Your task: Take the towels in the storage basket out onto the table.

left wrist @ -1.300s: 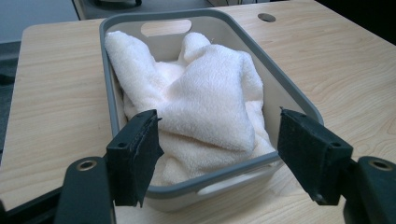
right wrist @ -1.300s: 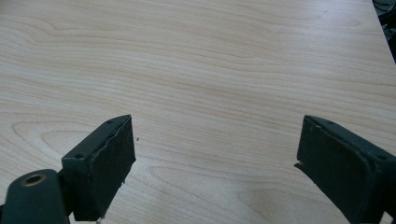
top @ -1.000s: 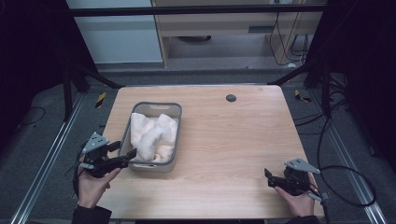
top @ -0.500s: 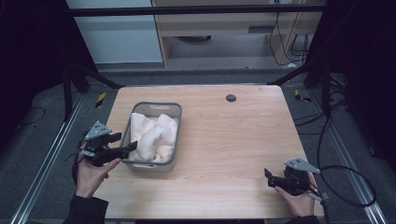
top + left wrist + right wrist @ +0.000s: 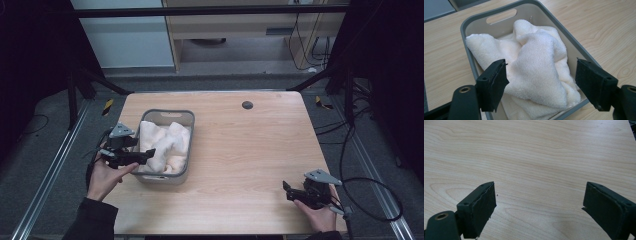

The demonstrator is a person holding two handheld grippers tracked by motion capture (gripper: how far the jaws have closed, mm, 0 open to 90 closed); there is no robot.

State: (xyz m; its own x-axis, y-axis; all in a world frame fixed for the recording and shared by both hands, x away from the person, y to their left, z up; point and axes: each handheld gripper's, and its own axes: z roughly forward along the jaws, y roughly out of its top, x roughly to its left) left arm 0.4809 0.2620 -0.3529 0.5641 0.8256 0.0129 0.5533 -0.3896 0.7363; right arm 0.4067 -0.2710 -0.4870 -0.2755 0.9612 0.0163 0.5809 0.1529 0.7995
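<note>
High view: a light wooden table (image 5: 240, 150) carried a grey plastic basket (image 5: 187, 145) on its left half, with a crumpled white towel (image 5: 165, 145) lying inside it. The left tongs (image 5: 142, 155), held in the person's left hand (image 5: 105, 175), were positioned at the basket's near-left edge, tips reaching over the rim toward the towel. The right tongs (image 5: 289, 190), held in the right hand (image 5: 317, 212), lay low near the table's near-right corner, well apart from the basket. A small dark round spot (image 5: 247, 105) marked the table's far side. Left gripper view: the left tongs (image 5: 541, 82) were spread wide, the towel (image 5: 536, 72) bulging between the two black pads but touched by neither; the basket (image 5: 501, 16) showed a slot handle in its far wall. Right gripper view: the right tongs (image 5: 537, 210) were likewise spread wide above the bare table (image 5: 536, 157), pinching nothing.
</note>
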